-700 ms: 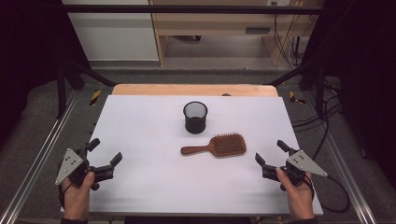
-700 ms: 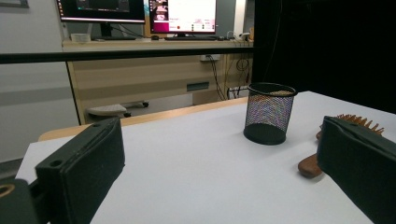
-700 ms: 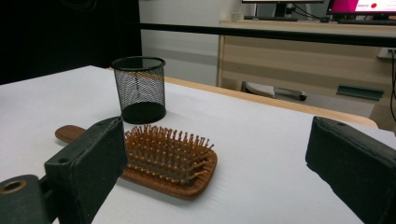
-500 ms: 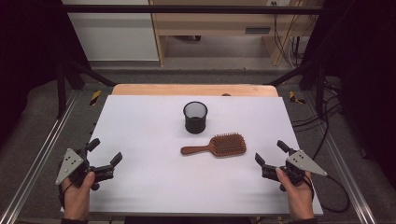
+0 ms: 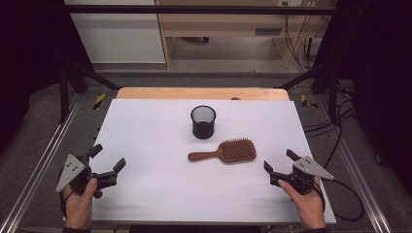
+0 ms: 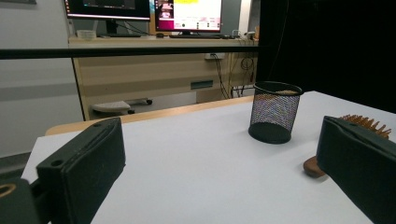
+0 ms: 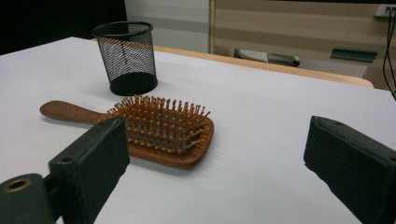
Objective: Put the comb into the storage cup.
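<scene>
Left hand-held gripper [image 5: 106, 165] held low at near left edge of desk [image 5: 145, 136], jaws spread wide, nothing between them; in left gripper view [image 6: 219, 158] same wide gap, with bare white surface in it. Right hand-held gripper [image 5: 281, 167] at near right edge of desk, jaws likewise parted and empty; in right gripper view [image 7: 215, 158] pointed toward wooden hairbrush [image 7: 163, 133], well short of it, no contact. Hairbrush [image 5: 226, 152] lying flat on desk, bristles up, handle pointing toward left side in high view, placed right of centre, nearer to right hand-held gripper than to left. Black mesh cup [image 5: 203, 121] standing upright just behind hairbrush, close to it but apart, open end up; seen also in left gripper view [image 6: 274, 112] and right gripper view [image 7: 126, 56]. Compared with earlier frames: no change noted; both hands in same places, both jaw pairs at same spread, hairbrush and mesh cup unmoved.
</scene>
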A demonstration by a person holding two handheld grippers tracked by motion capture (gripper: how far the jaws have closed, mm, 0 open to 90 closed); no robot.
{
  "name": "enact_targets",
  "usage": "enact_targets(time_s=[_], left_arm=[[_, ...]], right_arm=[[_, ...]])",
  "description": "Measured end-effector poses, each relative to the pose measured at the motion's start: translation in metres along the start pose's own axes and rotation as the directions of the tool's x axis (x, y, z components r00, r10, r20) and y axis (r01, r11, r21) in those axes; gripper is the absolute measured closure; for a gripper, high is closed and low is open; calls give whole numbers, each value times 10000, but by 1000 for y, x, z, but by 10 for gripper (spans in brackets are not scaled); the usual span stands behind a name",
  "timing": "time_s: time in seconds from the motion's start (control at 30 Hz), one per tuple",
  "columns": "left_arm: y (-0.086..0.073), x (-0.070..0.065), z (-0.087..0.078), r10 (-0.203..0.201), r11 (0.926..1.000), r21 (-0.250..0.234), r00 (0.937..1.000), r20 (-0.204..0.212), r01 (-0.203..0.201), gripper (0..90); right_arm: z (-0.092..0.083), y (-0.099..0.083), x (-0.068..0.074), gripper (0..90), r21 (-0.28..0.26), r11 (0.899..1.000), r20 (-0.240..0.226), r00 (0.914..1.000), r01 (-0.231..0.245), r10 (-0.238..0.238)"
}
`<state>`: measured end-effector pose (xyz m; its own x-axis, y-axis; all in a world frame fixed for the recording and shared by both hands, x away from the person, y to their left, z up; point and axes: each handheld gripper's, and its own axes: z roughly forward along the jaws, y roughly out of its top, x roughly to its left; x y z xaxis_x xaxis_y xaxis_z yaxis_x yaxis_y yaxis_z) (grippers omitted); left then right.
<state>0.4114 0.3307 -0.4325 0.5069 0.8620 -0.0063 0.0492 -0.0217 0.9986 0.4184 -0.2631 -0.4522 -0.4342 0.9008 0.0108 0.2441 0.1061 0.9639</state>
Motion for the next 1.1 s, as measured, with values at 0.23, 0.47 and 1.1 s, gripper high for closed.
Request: enact_targets(time_s=[0.23, 0.47, 1.1], left_arm=[[0, 0, 0, 12, 10000, 15, 10000, -33, -12, 16], [0, 0, 0, 10, 10000, 38, 10000, -57, -10, 16], [-1, 1, -2, -89, 10000, 6, 9999, -94, 90, 17]], right_arm=[[0, 1, 3, 329, 235, 9997, -274, 9996, 57, -51], [-2, 1, 3, 591, 325, 9994, -233, 9997, 102, -94], [20, 19, 10, 900, 1439, 9892, -406, 9990, 265, -208]])
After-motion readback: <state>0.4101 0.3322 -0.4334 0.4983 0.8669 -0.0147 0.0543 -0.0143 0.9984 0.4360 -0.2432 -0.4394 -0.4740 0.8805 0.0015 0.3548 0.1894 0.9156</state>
